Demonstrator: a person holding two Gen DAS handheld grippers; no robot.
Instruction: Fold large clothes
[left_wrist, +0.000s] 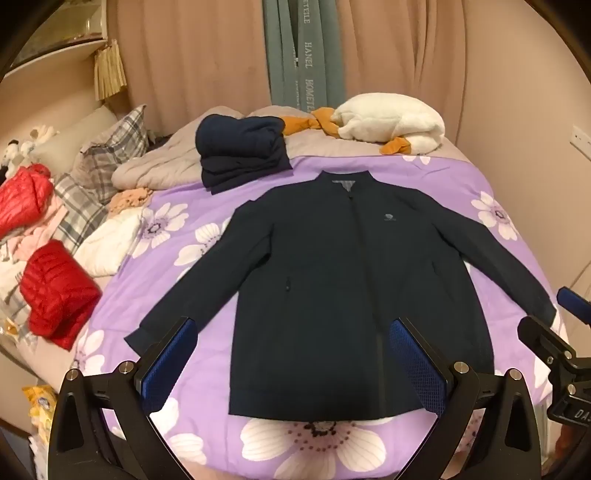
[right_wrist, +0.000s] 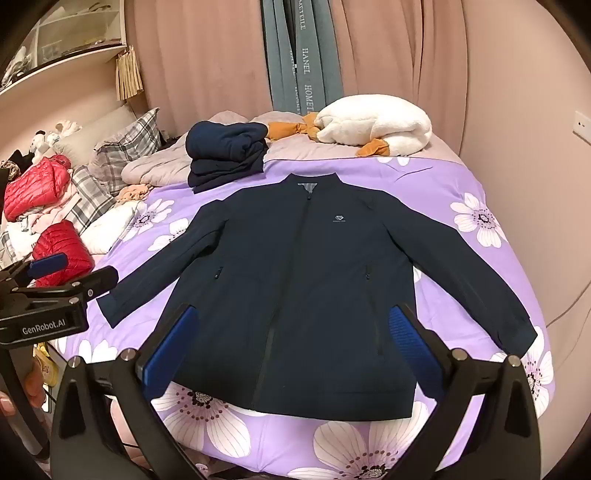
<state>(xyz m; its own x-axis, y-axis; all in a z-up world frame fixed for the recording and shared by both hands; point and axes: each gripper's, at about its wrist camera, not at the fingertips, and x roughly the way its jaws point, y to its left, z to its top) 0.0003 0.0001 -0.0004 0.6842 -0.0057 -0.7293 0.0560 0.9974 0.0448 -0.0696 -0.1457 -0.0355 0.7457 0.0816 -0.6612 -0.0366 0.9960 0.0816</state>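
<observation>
Both pairs of tongs hung released and empty over the foot of the bed, the left tongs (left_wrist: 291, 354) and the right tongs (right_wrist: 291, 347) each with blue pads spread wide and nothing between them. Directly ahead of both, a dark navy jacket (left_wrist: 332, 280) lay face up and zipped on the purple flowered bedspread (left_wrist: 461, 177), its hem nearest the tongs and its collar pointing away toward the curtains, so the garment's long axis ran straight out from the person. The sleeves were splayed out and down to either side: the left cuff (left_wrist: 142, 338) lay just beside the left tongs' outer finger, while the right cuff (right_wrist: 517, 332) lay near the right tongs' outer finger. Each sleeve therefore seemed to belong to the tongs on its own side, and the first fold looked likely to begin by bringing a sleeve inward across the chest. No fold had yet been made in the jacket. Beyond the collar sat a stack of folded navy clothes (left_wrist: 242, 151), apparently finished work, with a white plush goose (left_wrist: 391, 123) at the far edge and red puffer jackets (left_wrist: 55, 291) heaped well off to the left.
</observation>
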